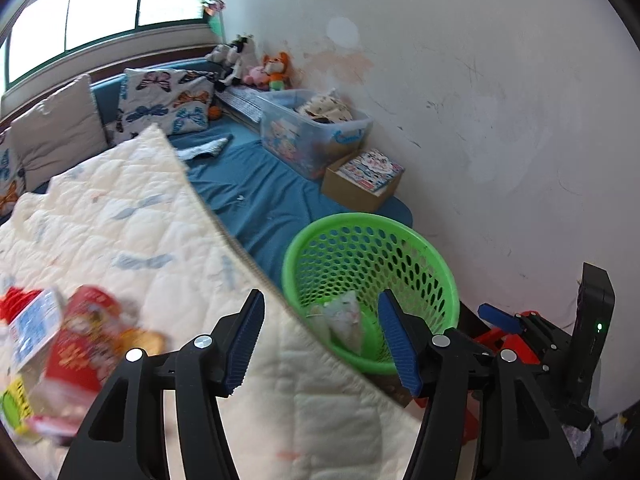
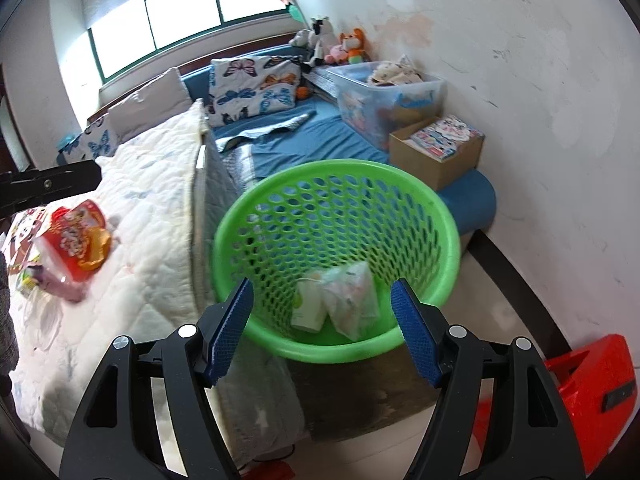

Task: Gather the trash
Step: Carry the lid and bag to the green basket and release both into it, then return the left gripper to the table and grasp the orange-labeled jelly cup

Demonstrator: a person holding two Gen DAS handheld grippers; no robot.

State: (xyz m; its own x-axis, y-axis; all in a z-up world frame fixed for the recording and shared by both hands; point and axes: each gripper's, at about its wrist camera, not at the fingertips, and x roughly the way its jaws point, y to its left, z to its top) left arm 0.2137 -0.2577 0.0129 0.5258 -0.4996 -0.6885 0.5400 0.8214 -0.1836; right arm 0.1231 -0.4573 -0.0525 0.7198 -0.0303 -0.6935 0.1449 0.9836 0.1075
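A green perforated basket (image 2: 420, 204) stands beside the bed and holds a pale plastic wrapper (image 2: 352, 300) and a small white carton (image 2: 308, 304). It also shows in the left wrist view (image 1: 424, 256). My right gripper (image 2: 322, 328) is open and empty just above the basket's near rim. My left gripper (image 1: 320, 340) is open and empty over the quilt's edge, left of the basket. Red snack wrappers (image 1: 80, 332) and other litter lie on the white quilt (image 1: 120, 232), blurred; they also show in the right wrist view (image 2: 76, 240).
A clear storage bin (image 2: 388, 92) and a cardboard box of books (image 2: 436, 148) sit on the blue sheet by the wall. Pillows and stuffed toys (image 2: 340, 44) line the headboard. A red object (image 2: 588, 392) lies on the floor at right.
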